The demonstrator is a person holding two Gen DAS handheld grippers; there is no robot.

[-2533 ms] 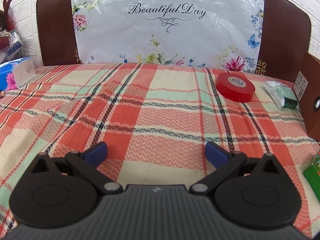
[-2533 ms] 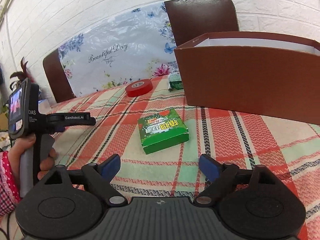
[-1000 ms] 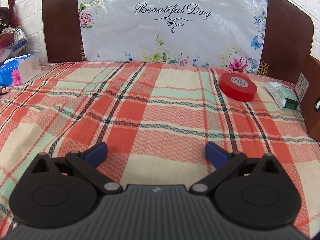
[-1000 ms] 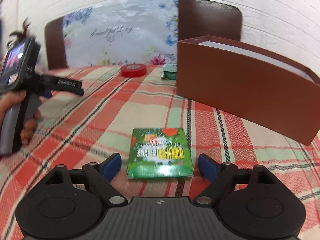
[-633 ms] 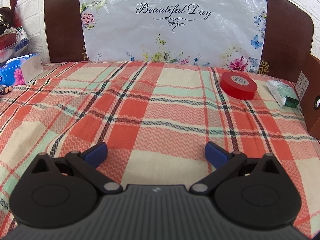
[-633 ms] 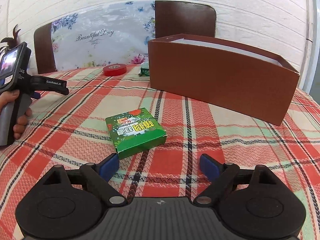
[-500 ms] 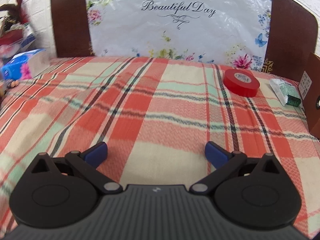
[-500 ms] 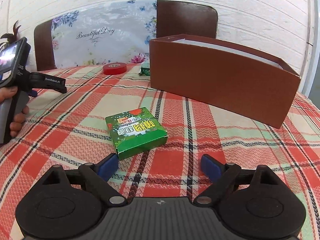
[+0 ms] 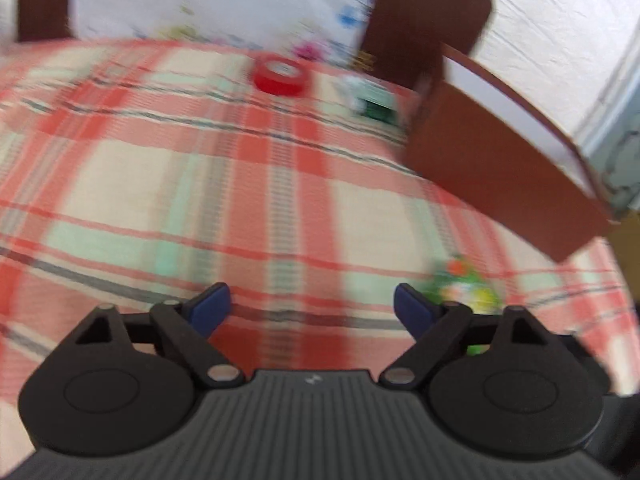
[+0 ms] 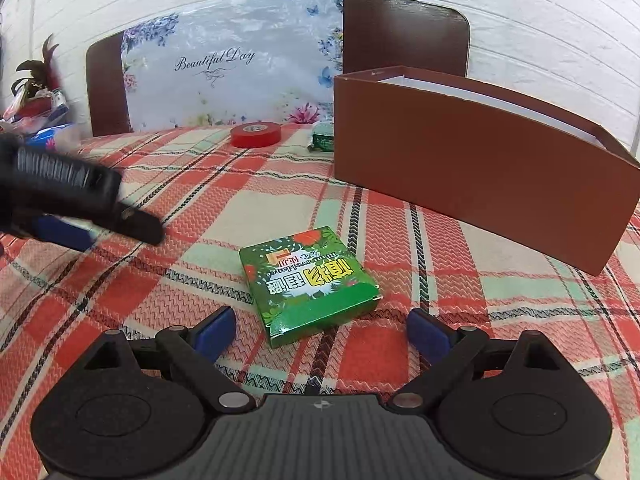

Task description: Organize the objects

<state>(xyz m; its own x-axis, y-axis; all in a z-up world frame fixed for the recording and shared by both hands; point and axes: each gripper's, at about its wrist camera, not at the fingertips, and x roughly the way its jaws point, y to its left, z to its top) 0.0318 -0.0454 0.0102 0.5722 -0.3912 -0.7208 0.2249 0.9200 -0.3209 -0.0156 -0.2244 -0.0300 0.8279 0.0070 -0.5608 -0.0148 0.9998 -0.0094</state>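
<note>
A green printed box (image 10: 310, 280) lies flat on the plaid tablecloth (image 10: 200, 200), just ahead of my open, empty right gripper (image 10: 322, 330). In the blurred left wrist view the green box (image 9: 464, 288) sits beside the right fingertip of my open, empty left gripper (image 9: 312, 306). A red tape roll (image 10: 256, 135) (image 9: 280, 76) and a small green-and-white packet (image 10: 323, 136) (image 9: 372, 104) lie at the far side. A brown open-topped box (image 10: 480, 160) (image 9: 500, 160) stands at the right. The left gripper's body (image 10: 72, 200) shows at the left of the right wrist view.
A dark chair back with a floral "Beautiful Day" cover (image 10: 224, 76) stands behind the table against a white brick wall. A blue tissue pack (image 10: 52, 134) and clutter sit at the far left edge.
My left gripper has swung quickly right toward the green box and the brown box, blurring its view. My right gripper has edged closer to the green box. Both stay open.
</note>
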